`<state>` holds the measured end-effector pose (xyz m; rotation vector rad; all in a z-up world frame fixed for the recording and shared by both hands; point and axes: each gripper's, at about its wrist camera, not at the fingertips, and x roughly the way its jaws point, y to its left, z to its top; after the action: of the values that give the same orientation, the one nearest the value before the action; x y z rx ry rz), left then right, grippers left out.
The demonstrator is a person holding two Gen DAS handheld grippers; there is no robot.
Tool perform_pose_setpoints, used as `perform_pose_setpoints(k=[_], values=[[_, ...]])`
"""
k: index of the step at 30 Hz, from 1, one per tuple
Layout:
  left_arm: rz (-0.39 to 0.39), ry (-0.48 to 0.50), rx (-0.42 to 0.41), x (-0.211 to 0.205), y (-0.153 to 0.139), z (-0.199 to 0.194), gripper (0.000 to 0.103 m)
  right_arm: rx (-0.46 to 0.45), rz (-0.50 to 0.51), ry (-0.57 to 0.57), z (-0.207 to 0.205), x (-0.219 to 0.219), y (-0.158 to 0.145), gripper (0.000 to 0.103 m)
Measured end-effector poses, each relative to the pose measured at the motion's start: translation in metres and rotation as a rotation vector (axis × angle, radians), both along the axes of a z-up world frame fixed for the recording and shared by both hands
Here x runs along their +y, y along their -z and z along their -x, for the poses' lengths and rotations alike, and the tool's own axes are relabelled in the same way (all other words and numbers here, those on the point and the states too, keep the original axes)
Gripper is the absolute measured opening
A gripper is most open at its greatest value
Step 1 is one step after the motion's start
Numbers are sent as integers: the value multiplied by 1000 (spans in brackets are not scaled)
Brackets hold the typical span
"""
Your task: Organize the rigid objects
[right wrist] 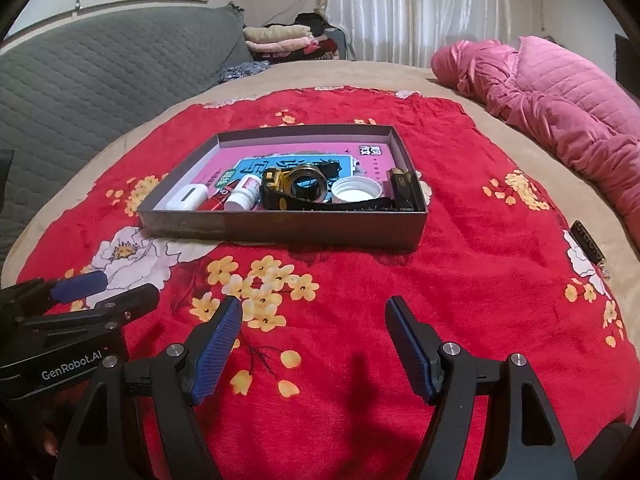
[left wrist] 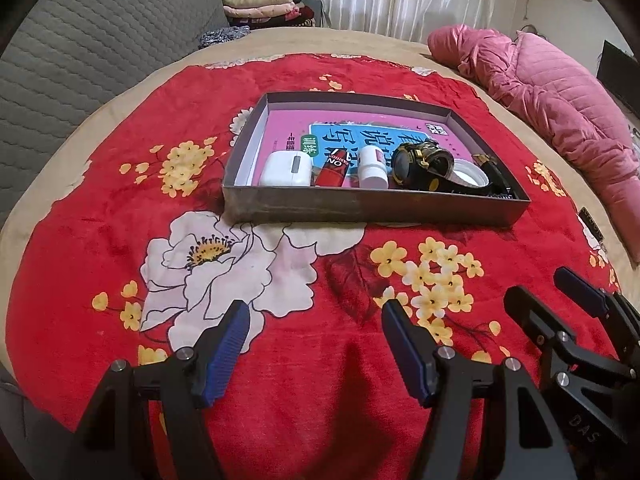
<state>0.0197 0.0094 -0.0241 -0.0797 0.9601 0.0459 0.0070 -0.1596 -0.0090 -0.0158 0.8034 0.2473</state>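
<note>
A shallow grey box (left wrist: 360,210) (right wrist: 280,234) lies on a red flowered blanket. Inside it, along the near wall, sit a white case (left wrist: 285,169) (right wrist: 188,196), a red tube (left wrist: 334,168) (right wrist: 219,200), a small white bottle (left wrist: 372,168) (right wrist: 242,196), a black-and-gold headlamp (left wrist: 424,162) (right wrist: 298,184), a white lid (left wrist: 472,174) (right wrist: 357,191) and a black box (right wrist: 404,186), all on a pink book (left wrist: 360,128) (right wrist: 280,156). My left gripper (left wrist: 314,316) hangs open over the blanket, short of the box. My right gripper (right wrist: 314,312) is open too, empty, beside the left.
A pink quilted jacket (left wrist: 560,96) (right wrist: 560,100) lies at the right edge of the bed. A grey quilted headboard (left wrist: 80,60) (right wrist: 80,80) stands at the left, with folded clothes (left wrist: 260,8) behind it. A dark tag (right wrist: 588,246) lies right of the box.
</note>
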Motion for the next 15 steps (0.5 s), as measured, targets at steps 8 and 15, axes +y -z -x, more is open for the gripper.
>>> perform_pose_setpoints(k=[8, 15], values=[[-14, -1, 4, 0, 1, -2, 68, 12, -5, -6, -1, 1, 3, 75], [-18, -9, 5, 1, 1, -3, 68, 14, -12, -4, -2, 1, 4, 75]])
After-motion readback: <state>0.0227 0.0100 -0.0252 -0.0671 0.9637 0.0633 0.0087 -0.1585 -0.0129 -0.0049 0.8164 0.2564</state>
